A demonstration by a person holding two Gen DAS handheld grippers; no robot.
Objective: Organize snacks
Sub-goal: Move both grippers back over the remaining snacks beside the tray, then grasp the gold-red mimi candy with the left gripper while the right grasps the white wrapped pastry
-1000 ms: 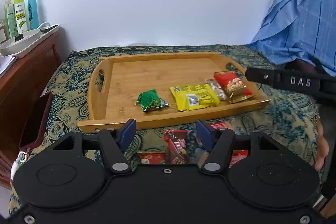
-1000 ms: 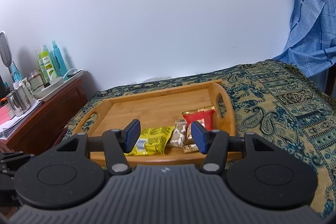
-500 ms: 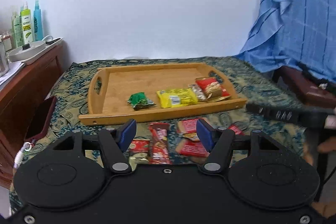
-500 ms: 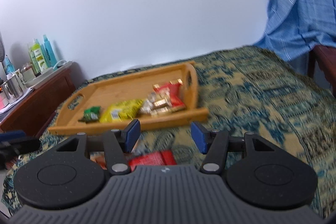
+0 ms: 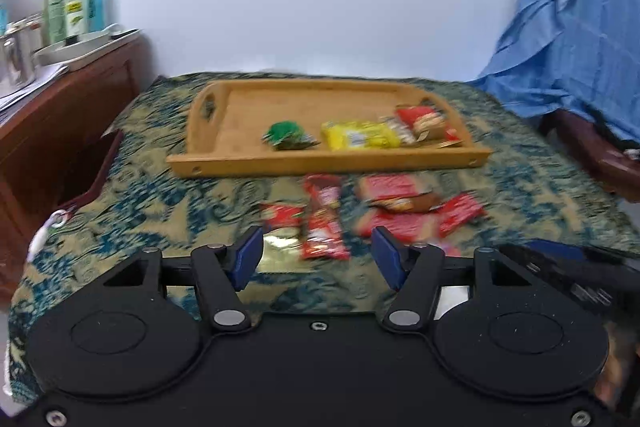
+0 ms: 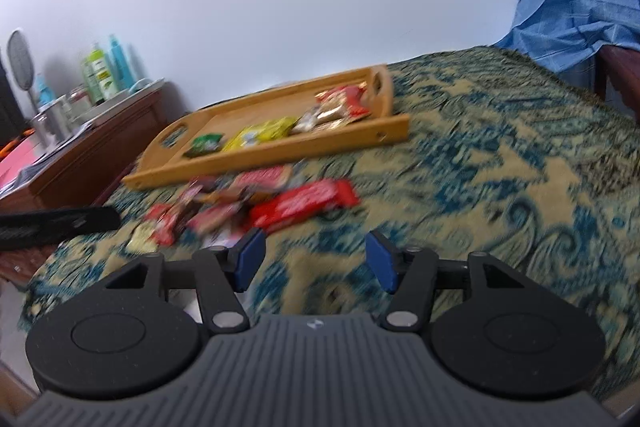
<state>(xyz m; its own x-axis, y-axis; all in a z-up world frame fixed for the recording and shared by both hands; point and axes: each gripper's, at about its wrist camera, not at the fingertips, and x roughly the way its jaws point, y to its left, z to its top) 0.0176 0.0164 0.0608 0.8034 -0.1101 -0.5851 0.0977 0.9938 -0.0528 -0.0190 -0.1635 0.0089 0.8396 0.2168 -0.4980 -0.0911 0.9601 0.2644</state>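
Note:
A wooden tray [image 5: 320,163] sits on the patterned cloth and holds a green packet [image 5: 288,135], a yellow packet [image 5: 360,135] and a red packet [image 5: 424,119]. Several red snacks lie loose on the cloth before the tray, among them a red-brown bar [image 5: 324,223] and a long red bar [image 6: 304,203]. My left gripper [image 5: 316,247] hangs just short of the red-brown bar, jaws closing, with nothing pressed between them. My right gripper [image 6: 315,243] is over bare cloth to the right of the pile, jaws opening and empty. The tray [image 6: 280,155] lies further back on the left.
A dark wooden cabinet [image 5: 60,115] with bottles [image 5: 74,7] and a metal pot stands left of the bed. A blue cloth [image 5: 580,27] hangs over a chair at the right. The white wall is behind the tray. Patterned cloth [image 6: 500,167] spreads to the right.
Both grippers have drawn back from the tray and sunk lower, so the loose red snacks now lie just ahead of them. The left jaws have narrowed a little.

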